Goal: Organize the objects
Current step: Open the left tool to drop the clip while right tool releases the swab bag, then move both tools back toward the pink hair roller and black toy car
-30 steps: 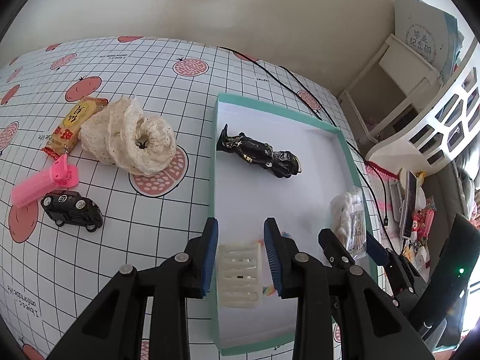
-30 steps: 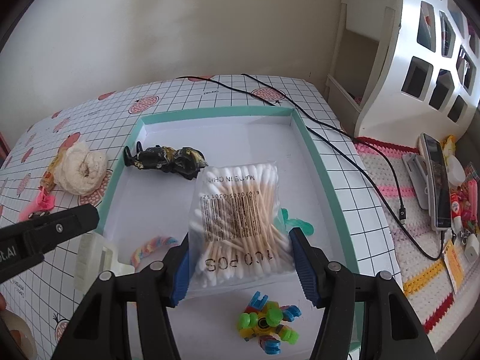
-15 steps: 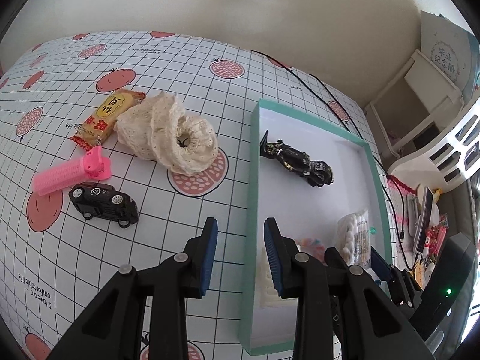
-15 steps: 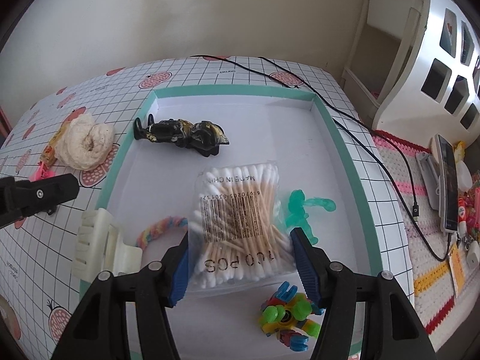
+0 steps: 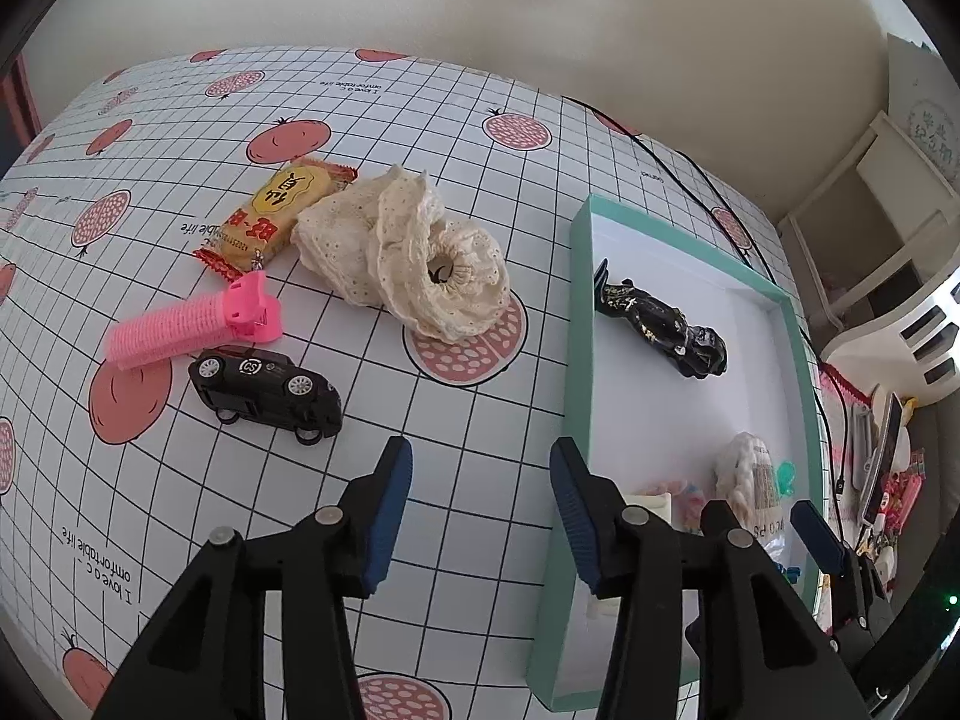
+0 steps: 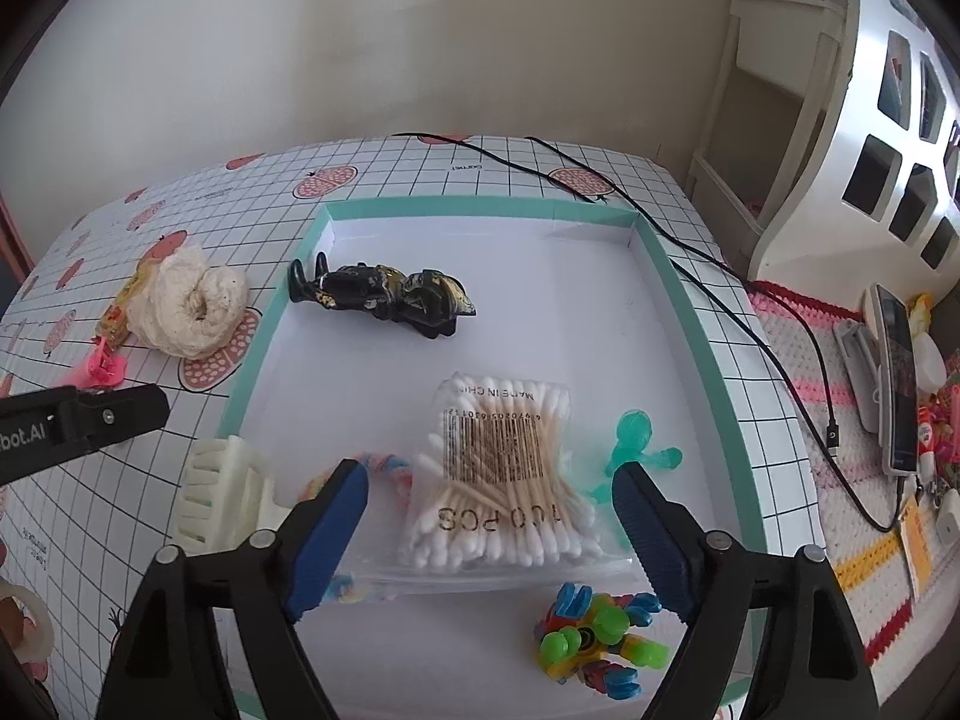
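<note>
My left gripper (image 5: 480, 504) is open and holds nothing, above the tablecloth just left of the teal tray (image 5: 577, 324). Ahead of it lie a black toy car (image 5: 264, 387), a pink hair roller (image 5: 192, 321), a yellow snack packet (image 5: 282, 213) and a cream lace scrunchie (image 5: 408, 258). My right gripper (image 6: 489, 525) stands open over the tray (image 6: 480, 205). The bag of cotton swabs (image 6: 504, 480) lies flat on the tray floor between its fingers. Also in the tray are a black figurine (image 6: 384, 300), a white claw clip (image 6: 222, 492), a rainbow hair tie (image 6: 366, 468), a teal figure (image 6: 636, 444) and a colourful block toy (image 6: 600, 642).
A black cable (image 6: 720, 276) runs along the tray's far right side. A phone (image 6: 894, 378) and small items lie on a crocheted mat (image 6: 840, 540) to the right, beside a white shelf unit (image 6: 870, 120). A wall stands behind the table.
The right gripper has widened and let go of the cotton swab bag, which now rests in the tray. The left gripper swung left from over the claw clip to above the tablecloth.
</note>
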`<state>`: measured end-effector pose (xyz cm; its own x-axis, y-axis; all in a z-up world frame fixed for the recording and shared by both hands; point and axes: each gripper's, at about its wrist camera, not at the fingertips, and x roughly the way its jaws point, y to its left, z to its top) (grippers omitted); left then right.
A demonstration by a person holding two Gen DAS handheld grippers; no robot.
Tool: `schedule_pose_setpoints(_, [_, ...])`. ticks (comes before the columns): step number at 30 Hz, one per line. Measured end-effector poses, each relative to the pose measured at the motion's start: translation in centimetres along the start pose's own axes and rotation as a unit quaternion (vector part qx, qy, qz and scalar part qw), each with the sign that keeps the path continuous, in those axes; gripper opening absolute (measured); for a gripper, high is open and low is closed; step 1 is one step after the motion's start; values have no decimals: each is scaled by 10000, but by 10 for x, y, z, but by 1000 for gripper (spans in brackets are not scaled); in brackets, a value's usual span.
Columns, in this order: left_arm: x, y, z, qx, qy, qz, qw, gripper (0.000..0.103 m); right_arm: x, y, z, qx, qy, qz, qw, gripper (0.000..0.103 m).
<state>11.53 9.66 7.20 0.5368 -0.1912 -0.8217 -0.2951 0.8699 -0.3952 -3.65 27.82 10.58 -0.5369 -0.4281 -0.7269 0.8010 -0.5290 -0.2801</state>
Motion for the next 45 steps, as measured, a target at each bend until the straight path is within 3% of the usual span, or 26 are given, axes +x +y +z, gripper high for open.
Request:
schedule_pose_setpoints(4, [0, 4, 1, 62, -12, 158, 9999, 58, -2, -1, 1, 87, -101, 18, 9999, 103])
schedule_pose_setpoints(6, [-1, 6, 1, 134, -29, 250, 9996, 60, -3, -3, 2, 150, -141, 27, 9998, 103])
schedule_pose_setpoints(8, [-2, 9, 2, 160, -62, 327, 9993, 75, -3, -4, 2, 215, -158, 36, 9996, 103])
schedule_pose_setpoints(14, [-5, 15, 2, 230, -234, 505, 9982, 93, -4, -4, 3, 296, -189, 51, 9994, 103])
schedule_pose_setpoints(20, [-6, 20, 4, 282, -284, 546, 9977, 98, -4, -1, 3, 281, -187, 35, 9994, 103])
schedule_pose_setpoints(34, [-14, 27, 7, 610, -244, 422, 9969, 98, -19, 4, 10, 344, -390, -19, 9986, 103])
schedule_pose_setpoints(45, [-40, 51, 15, 830, -208, 299, 9959, 98, -57, 47, 23, -3, -697, 275, 9972, 103])
